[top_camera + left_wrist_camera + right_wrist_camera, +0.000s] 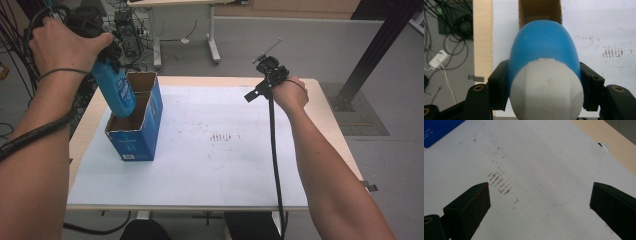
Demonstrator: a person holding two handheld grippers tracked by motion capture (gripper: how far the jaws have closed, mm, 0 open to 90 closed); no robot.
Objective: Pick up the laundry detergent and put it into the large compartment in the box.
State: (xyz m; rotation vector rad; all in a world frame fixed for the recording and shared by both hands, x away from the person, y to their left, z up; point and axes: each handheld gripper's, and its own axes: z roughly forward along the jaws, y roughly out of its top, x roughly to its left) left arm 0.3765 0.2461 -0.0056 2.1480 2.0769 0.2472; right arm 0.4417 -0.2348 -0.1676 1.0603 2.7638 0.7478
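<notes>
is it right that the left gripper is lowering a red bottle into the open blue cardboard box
Not quite: the bottle is blue with a white cap, not red, as the left gripper view shows. The rest holds: the left gripper clamps it above the open blue cardboard box.

Left gripper (102, 55) clamping blue bottle (116, 90), bottom inside blue box (135, 131)

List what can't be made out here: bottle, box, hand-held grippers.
- Blue bottle: base hidden in the high view, sunk below the rim of the blue box; label print too small.
- Box compartments: floors in shadow in the high view; in the left gripper view the bottle covers most of the opening.
- Left hand-held gripper: in the high view the person's hand covers it.
- Right hand-held gripper: jaws wide apart; bodies cut off by the frame's bottom edge.
</notes>
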